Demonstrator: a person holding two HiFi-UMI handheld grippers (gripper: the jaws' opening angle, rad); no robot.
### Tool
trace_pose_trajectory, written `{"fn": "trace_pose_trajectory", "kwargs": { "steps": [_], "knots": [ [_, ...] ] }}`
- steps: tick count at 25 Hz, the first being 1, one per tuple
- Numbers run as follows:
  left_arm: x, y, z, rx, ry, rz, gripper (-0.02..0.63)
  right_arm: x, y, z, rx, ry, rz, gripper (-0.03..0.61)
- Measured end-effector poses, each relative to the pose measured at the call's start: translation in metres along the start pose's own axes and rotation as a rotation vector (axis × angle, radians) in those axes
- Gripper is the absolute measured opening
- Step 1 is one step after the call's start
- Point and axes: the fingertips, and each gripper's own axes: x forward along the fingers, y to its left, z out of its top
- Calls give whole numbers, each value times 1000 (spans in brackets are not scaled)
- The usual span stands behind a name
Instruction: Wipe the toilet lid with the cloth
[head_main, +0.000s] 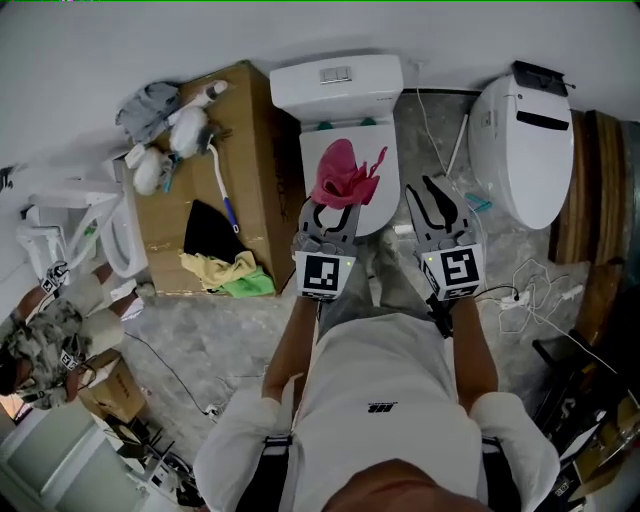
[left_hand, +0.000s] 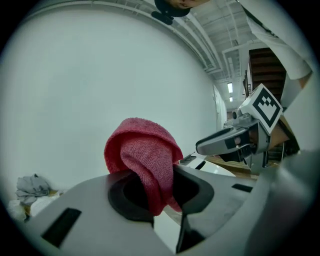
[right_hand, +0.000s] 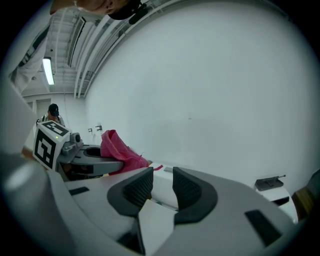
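The red cloth (head_main: 345, 175) sits bunched over the closed toilet lid (head_main: 384, 208); I cannot tell whether it touches the lid. My left gripper (head_main: 328, 215) is clamped on one fold of it, and most of the cloth bulges loose past the jaws. My right gripper (head_main: 437, 205) hovers just beside, jaws slightly apart on nothing. I judge the fold could slip free under drag, and such a wad would wipe only a narrow stripe.
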Motion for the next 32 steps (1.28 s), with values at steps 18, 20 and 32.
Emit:
{"fn": "trace_pose_trajectory", "kwargs": {
  "steps": [18,20,32],
  "knots": [
    [137,5,-157,-69,146,-321,107,117,-54,-113,139,121,-147,141],
    [149,1,-173,-73,164,-336,107,123,-62,-128,149,142,-152,141],
    [212,-26,-258,-103,237,-341,107,158,-94,-221,166,233,-99,141]
  ]
}}
